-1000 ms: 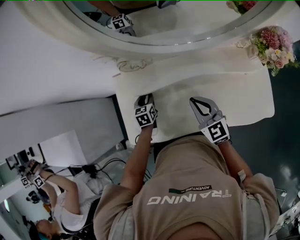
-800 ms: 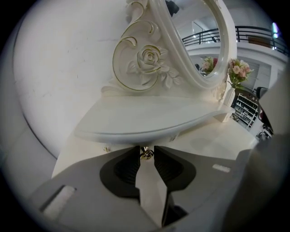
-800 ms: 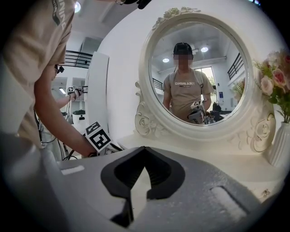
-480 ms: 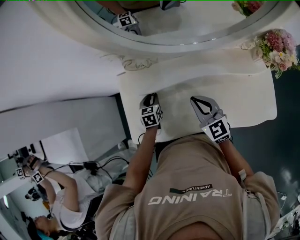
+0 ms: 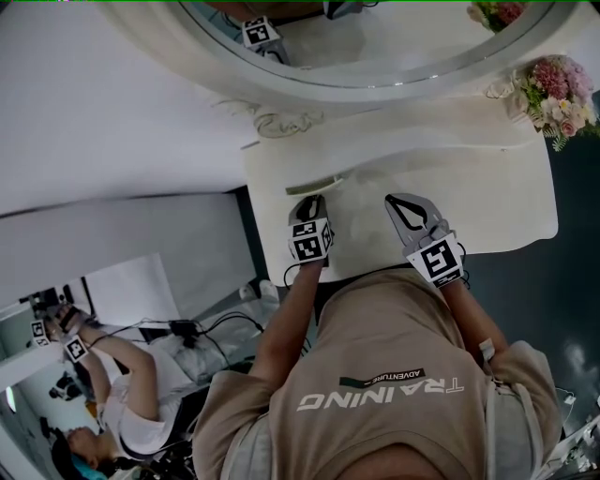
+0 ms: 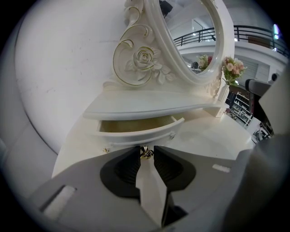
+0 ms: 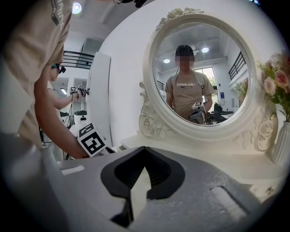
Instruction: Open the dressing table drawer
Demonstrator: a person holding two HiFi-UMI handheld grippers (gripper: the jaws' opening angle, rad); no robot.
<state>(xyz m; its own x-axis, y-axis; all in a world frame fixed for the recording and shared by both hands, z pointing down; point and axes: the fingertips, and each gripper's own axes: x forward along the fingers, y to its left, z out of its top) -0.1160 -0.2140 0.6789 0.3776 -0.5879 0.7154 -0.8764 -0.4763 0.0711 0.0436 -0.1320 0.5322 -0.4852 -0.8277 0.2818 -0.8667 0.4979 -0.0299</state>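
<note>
bright, even indoor light; white desk [image 5: 487, 197] nearly washes out. gripper views bulge, corners black; ceiling lamp [image 7: 76, 7] flares upper left.

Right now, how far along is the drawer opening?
Done: the left claw has just been closing and pinches the small brass drawer knob between its tips. In hand: the drawer is partly out, its pale inside showing under the shelf. Left: pulling it further out. The right claw is shut and empty above the tabletop.

Pink flower bouquet [image 5: 553, 92] beside oval mirror [image 5: 403, 42]
</note>
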